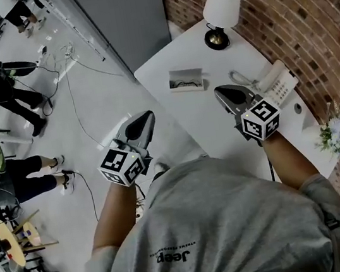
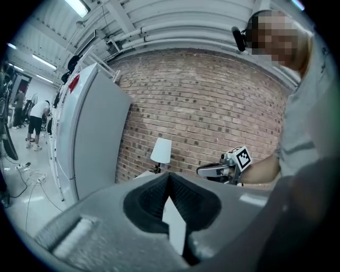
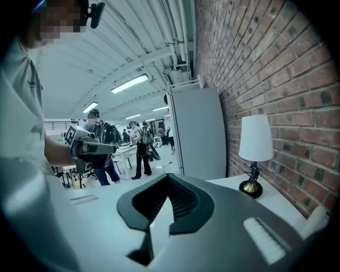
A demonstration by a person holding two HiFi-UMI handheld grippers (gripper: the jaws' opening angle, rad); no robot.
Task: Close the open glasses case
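Leaning over a white table by the brick wall, a person in a grey T-shirt is holding two grippers, one in each hand. The left gripper is hanging over the floor just off the table's edge, and its claw is pressed together at the tip with nothing in it. The right gripper is hovering over the tabletop just beside the telephone, its claw likewise squeezed tight and empty.

On the table I am counting one glasses case, one lamp, one telephone and one small bunch of flowers. The case is lying open near the middle of the table, between the lamp and the two grippers, apart from both of them.

Only the head view is showing the case, the telephone and the flowers. The left gripper view is looking across at the right gripper against the bricks, with the lamp and one tall grey cabinet beside it. The right gripper view is taking in the lamp too, and is showing the left gripper and several people standing far down the room.
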